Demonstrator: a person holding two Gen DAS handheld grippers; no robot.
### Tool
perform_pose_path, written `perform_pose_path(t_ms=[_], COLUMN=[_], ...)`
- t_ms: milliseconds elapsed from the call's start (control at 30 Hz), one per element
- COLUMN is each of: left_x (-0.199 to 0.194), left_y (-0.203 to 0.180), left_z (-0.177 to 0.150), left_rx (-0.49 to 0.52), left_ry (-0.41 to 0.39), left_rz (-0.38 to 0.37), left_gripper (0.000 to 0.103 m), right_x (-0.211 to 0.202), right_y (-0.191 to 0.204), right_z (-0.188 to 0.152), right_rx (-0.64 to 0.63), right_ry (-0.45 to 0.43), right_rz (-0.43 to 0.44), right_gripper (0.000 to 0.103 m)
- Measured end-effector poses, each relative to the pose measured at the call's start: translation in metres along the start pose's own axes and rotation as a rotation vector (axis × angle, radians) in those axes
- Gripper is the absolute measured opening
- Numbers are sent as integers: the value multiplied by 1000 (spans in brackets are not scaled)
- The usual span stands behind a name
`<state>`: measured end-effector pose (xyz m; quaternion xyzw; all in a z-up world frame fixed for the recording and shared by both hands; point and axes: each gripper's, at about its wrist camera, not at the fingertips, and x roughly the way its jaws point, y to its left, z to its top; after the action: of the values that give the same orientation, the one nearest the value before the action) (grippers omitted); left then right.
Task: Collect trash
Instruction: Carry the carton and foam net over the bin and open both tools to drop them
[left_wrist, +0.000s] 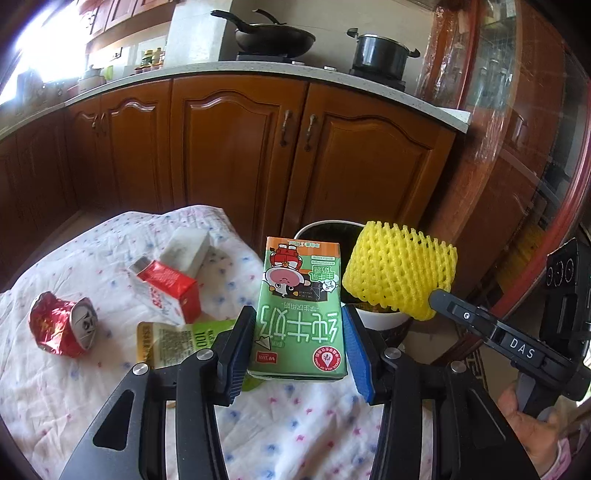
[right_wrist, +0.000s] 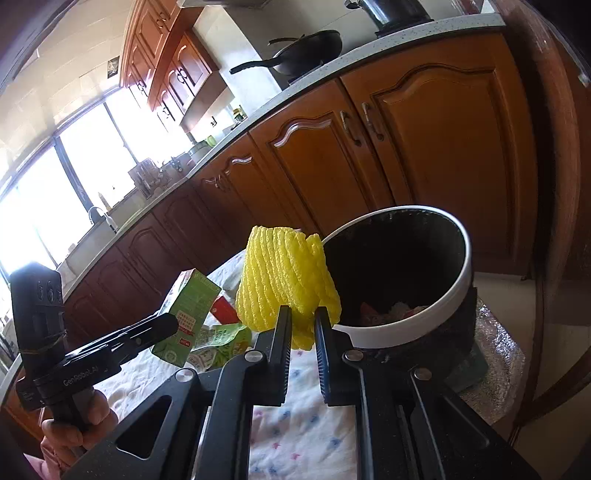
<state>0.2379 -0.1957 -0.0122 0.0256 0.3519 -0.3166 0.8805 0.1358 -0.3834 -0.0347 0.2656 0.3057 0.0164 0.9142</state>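
My left gripper (left_wrist: 297, 332) is shut on a green milk carton (left_wrist: 301, 310) and holds it upright above the table, just left of the bin. The carton also shows in the right wrist view (right_wrist: 188, 310). My right gripper (right_wrist: 302, 328) is shut on a yellow foam fruit net (right_wrist: 286, 280) and holds it beside the rim of the white-rimmed trash bin (right_wrist: 443, 295). The net (left_wrist: 400, 269) hangs in front of the bin (left_wrist: 325, 227) in the left wrist view. Some trash lies at the bin's bottom.
On the patterned tablecloth (left_wrist: 110, 369) lie a crushed red can (left_wrist: 62, 328), a red and white carton (left_wrist: 166, 288), a white box (left_wrist: 186, 251) and a yellow-green pouch (left_wrist: 173, 339). Wooden kitchen cabinets (left_wrist: 240, 147) stand behind.
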Motion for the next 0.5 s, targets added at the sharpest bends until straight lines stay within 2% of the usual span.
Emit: perform_pose_path(t_ms=[233, 500], left_x=[40, 83], left_y=[-14, -22], left_z=[24, 43], left_rx=[45, 76], left_ry=[49, 101], left_rz=[-12, -12], left_gripper=[46, 46], right_x=[0, 11], right_y=[-23, -46], right_z=[12, 28], right_rx=[2, 6], right_ry=[-4, 19], right_rz=[-108, -177], right_gripper=[12, 12])
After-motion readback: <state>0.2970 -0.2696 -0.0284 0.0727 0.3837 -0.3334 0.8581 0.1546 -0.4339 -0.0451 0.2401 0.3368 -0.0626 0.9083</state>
